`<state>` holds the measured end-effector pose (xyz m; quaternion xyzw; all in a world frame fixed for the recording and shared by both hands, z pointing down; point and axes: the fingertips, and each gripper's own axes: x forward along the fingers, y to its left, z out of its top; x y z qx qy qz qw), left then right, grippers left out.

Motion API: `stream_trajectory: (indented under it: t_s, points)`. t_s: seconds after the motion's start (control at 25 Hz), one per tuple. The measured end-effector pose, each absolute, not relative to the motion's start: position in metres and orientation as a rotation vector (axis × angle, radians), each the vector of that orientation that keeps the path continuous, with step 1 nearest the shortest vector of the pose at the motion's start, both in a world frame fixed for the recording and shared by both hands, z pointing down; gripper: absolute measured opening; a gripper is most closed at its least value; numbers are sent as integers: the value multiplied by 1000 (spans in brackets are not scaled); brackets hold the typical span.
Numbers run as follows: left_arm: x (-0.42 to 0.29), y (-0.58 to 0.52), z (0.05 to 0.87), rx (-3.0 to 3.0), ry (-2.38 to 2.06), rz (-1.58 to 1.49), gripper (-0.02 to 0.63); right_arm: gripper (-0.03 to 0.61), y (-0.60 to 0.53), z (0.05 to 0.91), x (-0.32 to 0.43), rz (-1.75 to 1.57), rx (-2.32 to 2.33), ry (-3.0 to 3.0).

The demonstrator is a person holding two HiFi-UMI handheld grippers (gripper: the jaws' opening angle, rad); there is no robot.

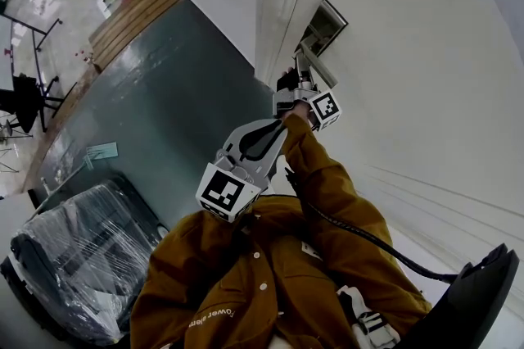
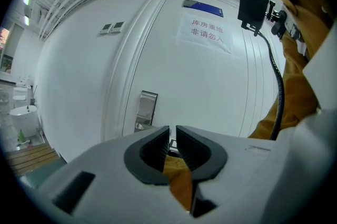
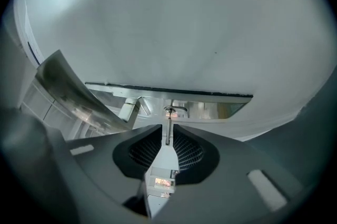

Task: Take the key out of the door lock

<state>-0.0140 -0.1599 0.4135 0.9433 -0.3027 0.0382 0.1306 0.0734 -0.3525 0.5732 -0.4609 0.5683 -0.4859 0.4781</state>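
R tongs (image 3: 168, 128) clamp key (image 3: 168, 136), tip in lock (image 3: 177, 109).

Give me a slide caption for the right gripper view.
Right claw shut on the key, its blade reaching the keyhole in the lock plate.

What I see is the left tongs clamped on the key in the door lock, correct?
No, it is the right tongs clamped on the key in the door lock; the right gripper view shows it.
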Motion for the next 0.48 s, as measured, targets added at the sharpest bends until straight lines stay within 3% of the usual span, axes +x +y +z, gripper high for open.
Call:
stream_trajectory:
  t_s: [0.16,0.36,0.48]
  points:
    - [-14,-164,410,2762,-882,88,40,32,-352,576,71,-1178,-1112,1403]
    - [-15,-159,411,2770,-877,90,38,52,-355,574,70,-1182,-1098,1421]
    - [-16,-158,412,2763,-882,99,38,31,-357,574,72,-1182,-1084,1385]
